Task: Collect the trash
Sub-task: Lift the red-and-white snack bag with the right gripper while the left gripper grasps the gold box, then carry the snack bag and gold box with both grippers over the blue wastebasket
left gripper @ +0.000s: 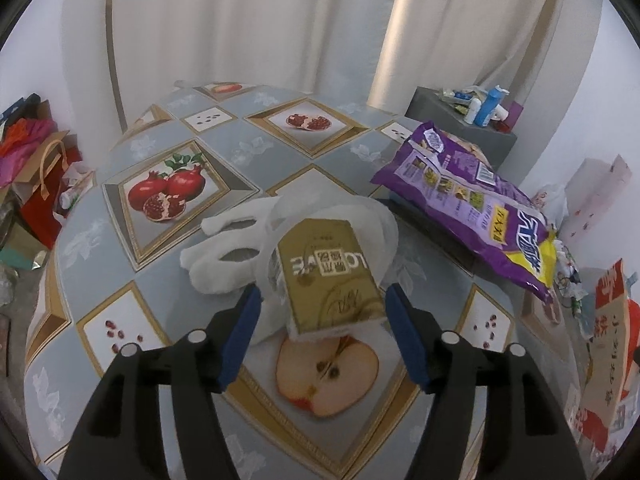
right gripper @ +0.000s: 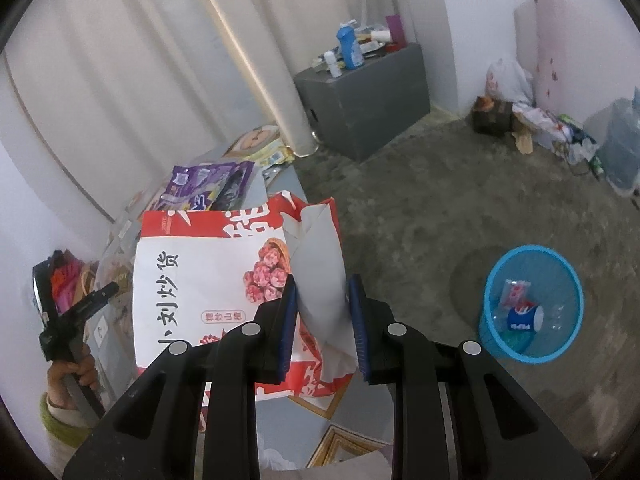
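On a fruit-print table point(left gripper: 168, 300), the left gripper point(left gripper: 322, 304) is spread wide around a gold box point(left gripper: 328, 276) without touching it. The box's far end sits inside a white plastic bag point(left gripper: 248, 248); its near edge is blurred. A purple packet point(left gripper: 472, 208) lies to the right. The right gripper point(right gripper: 322, 304) is clamped on the grey folded side of a red-and-white paper bag point(right gripper: 208, 280), whose bottom is hidden behind the fingers. A blue bin point(right gripper: 532, 304) on the floor holds trash, partly indistinct.

Glossy gold carton point(left gripper: 332, 276), thin plastic bag point(left gripper: 372, 220), mesh bin point(right gripper: 532, 304)
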{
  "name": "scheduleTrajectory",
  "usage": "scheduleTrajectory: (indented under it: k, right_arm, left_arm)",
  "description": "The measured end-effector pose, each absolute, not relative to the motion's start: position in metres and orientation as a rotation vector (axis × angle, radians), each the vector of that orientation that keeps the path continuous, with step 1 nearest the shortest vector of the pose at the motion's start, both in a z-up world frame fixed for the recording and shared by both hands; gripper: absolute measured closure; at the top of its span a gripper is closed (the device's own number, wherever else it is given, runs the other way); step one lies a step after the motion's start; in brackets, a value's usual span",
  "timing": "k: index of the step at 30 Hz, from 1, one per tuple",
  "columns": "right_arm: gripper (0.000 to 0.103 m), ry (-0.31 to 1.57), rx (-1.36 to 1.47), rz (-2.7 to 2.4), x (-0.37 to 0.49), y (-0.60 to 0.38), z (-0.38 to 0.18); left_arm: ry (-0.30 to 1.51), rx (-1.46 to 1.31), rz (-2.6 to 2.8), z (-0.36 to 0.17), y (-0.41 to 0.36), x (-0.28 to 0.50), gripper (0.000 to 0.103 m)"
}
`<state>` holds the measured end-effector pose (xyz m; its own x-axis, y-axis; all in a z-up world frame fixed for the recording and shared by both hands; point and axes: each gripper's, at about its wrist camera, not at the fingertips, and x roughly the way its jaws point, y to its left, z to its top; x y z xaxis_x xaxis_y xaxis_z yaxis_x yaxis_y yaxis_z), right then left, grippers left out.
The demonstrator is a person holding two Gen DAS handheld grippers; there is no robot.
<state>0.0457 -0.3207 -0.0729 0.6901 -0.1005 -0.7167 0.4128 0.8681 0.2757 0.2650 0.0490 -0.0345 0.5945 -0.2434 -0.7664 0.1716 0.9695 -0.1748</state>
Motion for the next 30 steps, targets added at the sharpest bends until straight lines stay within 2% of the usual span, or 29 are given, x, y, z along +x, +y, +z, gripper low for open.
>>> scheduleTrajectory:
  k: [11, 20, 30]
  right_arm:
    - [0.080, 0.764, 0.468, -0.289, 0.047, -0.323, -0.079]
    - [0.080, 0.764, 0.477, -0.281, 0.048, -0.325, -0.079]
    - [0.080, 0.759, 0.476, -0.275, 0.047, -0.324, -0.078]
  left_arm:
    - [0.919, -0.016, -0.162, -0.049, 0.036, 0.279, 0.034]
    - [0.912, 0.004, -0.164, -0.048, 0.039, 0.273, 0.050]
    - [0.904, 0.007, -0.176, -0.039, 0.044, 0.255, 0.051]
